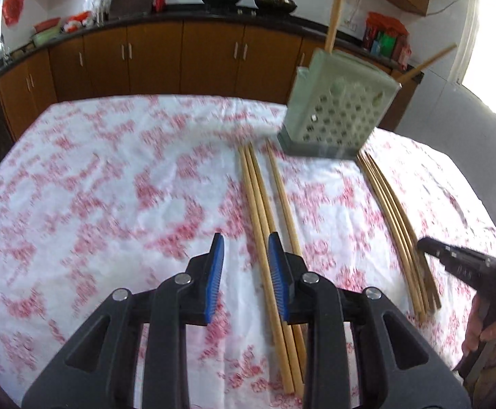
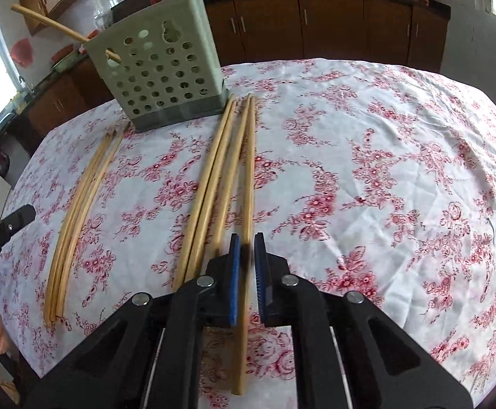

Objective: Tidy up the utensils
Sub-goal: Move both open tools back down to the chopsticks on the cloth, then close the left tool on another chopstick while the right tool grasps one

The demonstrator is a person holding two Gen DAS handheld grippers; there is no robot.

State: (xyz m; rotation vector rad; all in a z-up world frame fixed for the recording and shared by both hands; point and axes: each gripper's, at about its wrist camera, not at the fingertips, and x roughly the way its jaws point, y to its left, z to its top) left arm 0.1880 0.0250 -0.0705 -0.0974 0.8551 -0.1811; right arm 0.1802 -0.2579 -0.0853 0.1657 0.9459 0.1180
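A pale green perforated utensil holder (image 1: 336, 116) stands at the far side of the table with two chopsticks (image 1: 334, 10) sticking out; it also shows in the right wrist view (image 2: 159, 75). Several wooden chopsticks (image 1: 265, 211) lie in a group on the floral cloth, and a second bundle (image 1: 394, 225) lies to the right. My left gripper (image 1: 246, 243) is open above the near group. My right gripper (image 2: 246, 247) has its blue pads close on either side of one chopstick (image 2: 248, 177) lying on the cloth. The second bundle (image 2: 77, 211) lies left of it.
The round table carries a white cloth with red flowers (image 2: 384, 170). Brown kitchen cabinets (image 1: 179, 58) and a dark counter with bowls run behind. The other hand-held gripper shows at the edge in each view (image 1: 459, 259) (image 2: 2, 231).
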